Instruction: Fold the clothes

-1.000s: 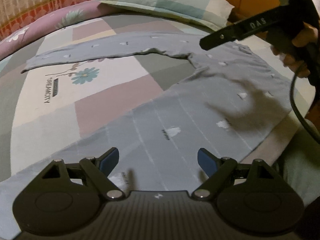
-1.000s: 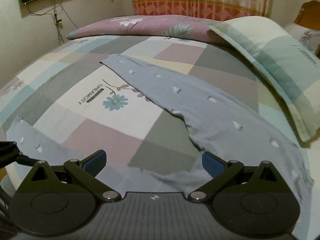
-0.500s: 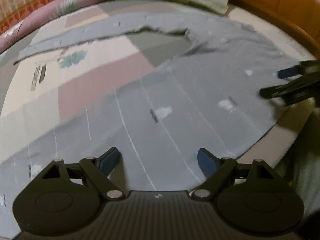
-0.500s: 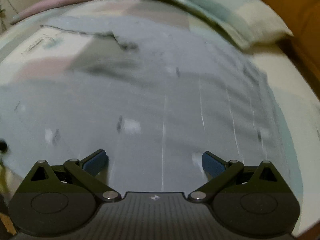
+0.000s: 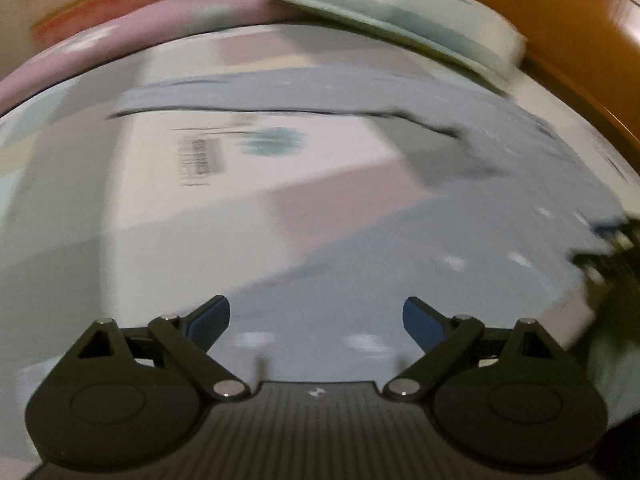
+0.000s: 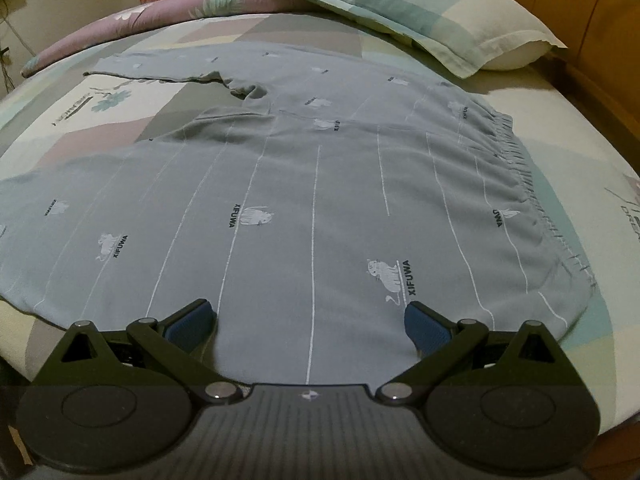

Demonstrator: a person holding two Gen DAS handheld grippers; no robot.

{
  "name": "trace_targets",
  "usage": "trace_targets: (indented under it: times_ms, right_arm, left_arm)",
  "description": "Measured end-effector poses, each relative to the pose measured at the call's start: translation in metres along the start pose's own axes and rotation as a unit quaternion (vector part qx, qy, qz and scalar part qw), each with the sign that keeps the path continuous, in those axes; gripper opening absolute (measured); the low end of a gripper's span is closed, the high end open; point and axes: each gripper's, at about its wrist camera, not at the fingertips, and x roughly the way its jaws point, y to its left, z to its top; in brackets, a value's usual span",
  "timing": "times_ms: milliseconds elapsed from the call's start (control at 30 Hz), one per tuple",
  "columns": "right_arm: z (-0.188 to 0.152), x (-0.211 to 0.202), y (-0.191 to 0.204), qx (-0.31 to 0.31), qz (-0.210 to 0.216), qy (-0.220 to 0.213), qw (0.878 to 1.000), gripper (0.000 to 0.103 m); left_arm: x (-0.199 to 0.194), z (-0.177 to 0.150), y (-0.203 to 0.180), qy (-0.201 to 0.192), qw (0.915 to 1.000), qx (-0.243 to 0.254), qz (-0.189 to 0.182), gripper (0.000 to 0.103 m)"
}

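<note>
Grey-blue pyjama trousers (image 6: 320,184) with white stripes and small cat prints lie spread flat on the bed. Their gathered waistband (image 6: 520,160) is at the right, and one leg (image 6: 160,68) reaches away at the far left. My right gripper (image 6: 310,316) hovers low over the near edge of the trousers, open, with only flat cloth under its blue pads. The left wrist view is motion-blurred. There my left gripper (image 5: 316,316) is above the near leg (image 5: 400,260), its jaws opening with nothing between them. The right gripper (image 5: 600,244) shows as a dark blur at that view's right edge.
The bed has a patchwork sheet (image 6: 120,120). A checked pillow (image 6: 420,12) lies at the far right against the orange wooden headboard (image 6: 580,20). A rolled purple floral quilt (image 6: 140,20) lies along the far side. The bed's edge drops away just below both grippers.
My right gripper came down from high above the bed to close over the trousers near the waist. The left gripper's view slid sideways along the near leg and is now blurred.
</note>
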Motion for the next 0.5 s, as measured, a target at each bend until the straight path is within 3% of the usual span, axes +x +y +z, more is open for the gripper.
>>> trace_targets:
  times_ms: [133,333,433,500]
  right_arm:
    - [0.0,0.0,0.001,0.002,-0.004,0.0,1.0,0.103]
    - [0.003,0.001,0.002,0.005,-0.006,0.006,1.0,0.103]
    - [0.003,0.001,0.001,0.006,-0.007,0.007,1.0,0.103]
    - [0.003,0.001,0.001,0.006,-0.007,0.008,1.0,0.103]
  left_arm:
    - [-0.004,-0.002,0.08,0.029,0.9939,-0.092,0.053,0.093]
    - [0.022,-0.044,0.132,0.038,0.9786,-0.202,0.007,0.093]
    - [0.035,-0.062,0.142,0.034,0.9729,-0.227,0.029,0.093]
    - [0.035,-0.068,0.146,0.019,0.9747,-0.212,0.068,0.093]
